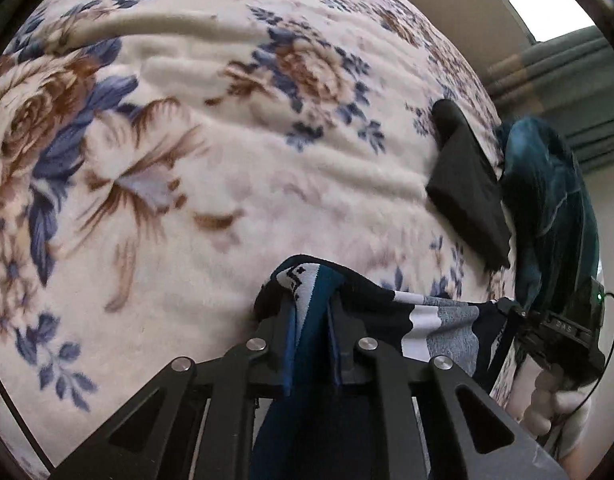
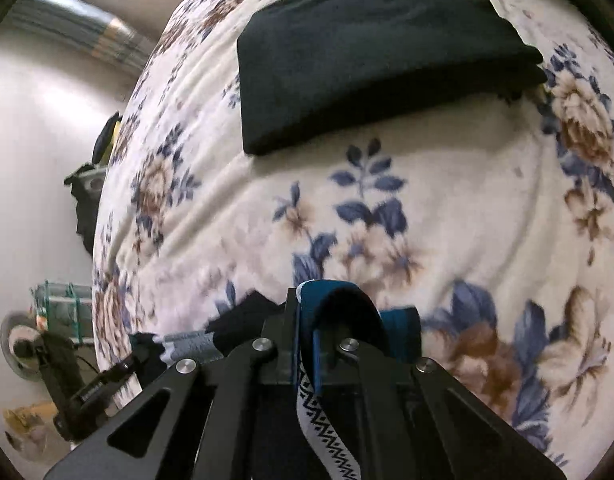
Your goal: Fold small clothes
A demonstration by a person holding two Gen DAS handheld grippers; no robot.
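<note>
A small patterned garment (image 1: 387,304), navy with teal, white and grey bands, hangs stretched between my two grippers above a floral blanket (image 1: 227,160). My left gripper (image 1: 311,300) is shut on one teal-edged corner of it. My right gripper (image 2: 331,312) is shut on the other corner, where a teal band and a white zigzag strip (image 2: 323,420) show. The right gripper also shows at the right of the left wrist view (image 1: 511,312). The left gripper shows at the lower left of the right wrist view (image 2: 135,356).
A folded black garment (image 2: 379,52) lies on the blanket (image 2: 427,184) beyond my right gripper; it also shows in the left wrist view (image 1: 467,184). A dark teal cloth (image 1: 547,200) lies past it at the bed's edge. Room floor and clutter (image 2: 47,320) lie beside the bed.
</note>
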